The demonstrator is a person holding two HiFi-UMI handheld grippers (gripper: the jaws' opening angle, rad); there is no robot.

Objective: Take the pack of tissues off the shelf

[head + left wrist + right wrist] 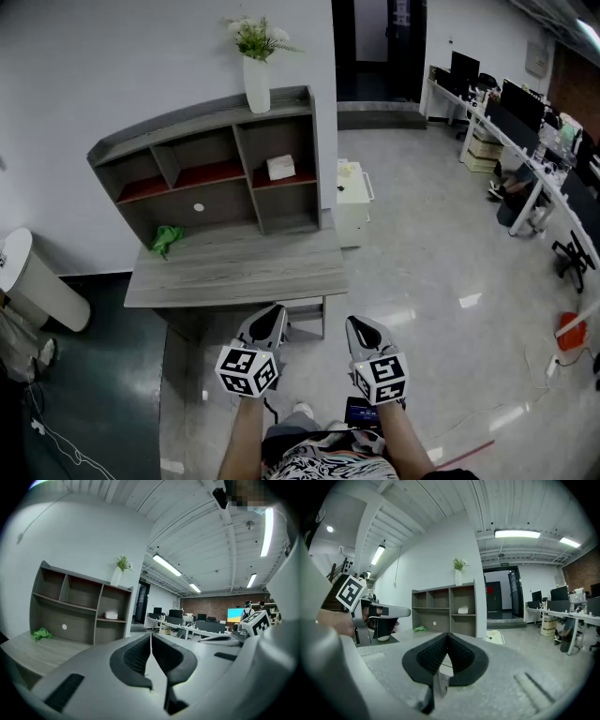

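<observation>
A white pack of tissues (280, 168) lies on the red board in the right compartment of the grey shelf unit (217, 117); it also shows small in the left gripper view (111, 615) and the right gripper view (463, 610). Both grippers hang side by side in front of the desk, well short of the shelf. My left gripper (270, 322) is shut with nothing in it, its jaws meeting tip to tip (150, 634). My right gripper (361, 328) is shut and empty as well (448, 635).
A grey desk (234, 272) carries the shelf unit, with a green cloth (167, 238) at its back left. A white vase with a plant (256, 82) stands on the shelf top. A white cabinet (352, 202) is right of the desk, a white bin (37, 281) left, office desks (525, 141) far right.
</observation>
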